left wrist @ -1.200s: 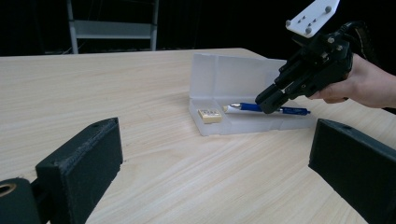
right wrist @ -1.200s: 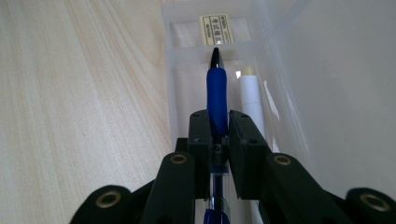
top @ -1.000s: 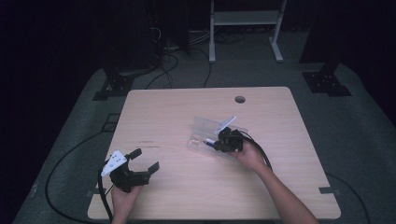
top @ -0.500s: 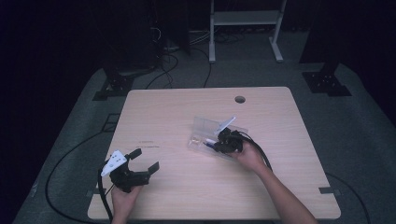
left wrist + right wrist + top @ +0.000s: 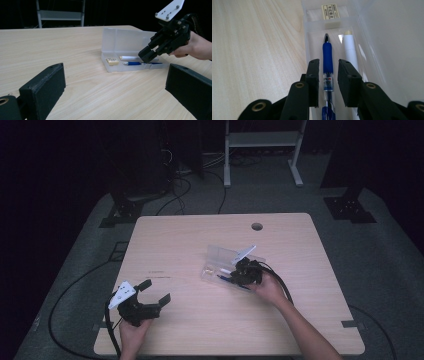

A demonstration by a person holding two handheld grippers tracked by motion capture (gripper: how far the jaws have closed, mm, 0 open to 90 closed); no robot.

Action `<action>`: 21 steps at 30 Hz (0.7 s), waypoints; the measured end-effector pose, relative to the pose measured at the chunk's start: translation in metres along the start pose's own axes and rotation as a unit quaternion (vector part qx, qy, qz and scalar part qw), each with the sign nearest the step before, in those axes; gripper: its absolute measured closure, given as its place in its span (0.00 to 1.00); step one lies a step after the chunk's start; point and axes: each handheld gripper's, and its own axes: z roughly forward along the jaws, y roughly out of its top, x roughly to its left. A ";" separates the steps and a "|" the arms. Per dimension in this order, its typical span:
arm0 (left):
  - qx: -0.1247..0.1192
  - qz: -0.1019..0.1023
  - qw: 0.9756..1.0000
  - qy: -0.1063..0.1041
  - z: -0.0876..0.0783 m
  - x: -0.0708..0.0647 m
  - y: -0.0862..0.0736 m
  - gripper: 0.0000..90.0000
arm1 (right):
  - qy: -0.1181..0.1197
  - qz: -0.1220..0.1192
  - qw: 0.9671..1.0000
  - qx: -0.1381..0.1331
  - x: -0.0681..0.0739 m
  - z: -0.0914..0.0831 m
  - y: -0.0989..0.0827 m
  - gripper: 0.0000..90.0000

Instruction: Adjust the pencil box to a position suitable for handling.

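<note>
The right gripper (image 5: 326,75) reaches into the open translucent plastic pencil case (image 5: 220,256) with its black jaws a little apart on either side of the blue-gripped ballpoint pen (image 5: 327,56); they have just been opening, and the pads stand clear of the pen, which lies between them on the case's floor. Beside the pen in the same long compartment lies a white stick-shaped marker (image 5: 351,48), and a small cream eraser with a printed label (image 5: 330,11) sits in the end compartment beyond. The left gripper (image 5: 154,292) rests near the front left of the pale wooden table (image 5: 180,245), well apart from the case, its jaws spread wide with nothing between them.
</note>
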 end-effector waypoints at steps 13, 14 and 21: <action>0.007 0.001 1.000 0.002 0.003 -0.002 -0.002 0.02 | 0.025 0.001 0.999 -0.037 0.001 -0.019 -0.008 0.70; 0.009 0.002 1.000 0.003 0.002 -0.002 -0.002 0.02 | 0.027 0.003 0.999 -0.040 0.002 -0.021 -0.009 0.69; 0.005 -0.001 1.000 0.010 -0.004 -0.001 -0.003 0.02 | 0.033 0.004 0.998 -0.050 0.002 -0.028 -0.014 0.66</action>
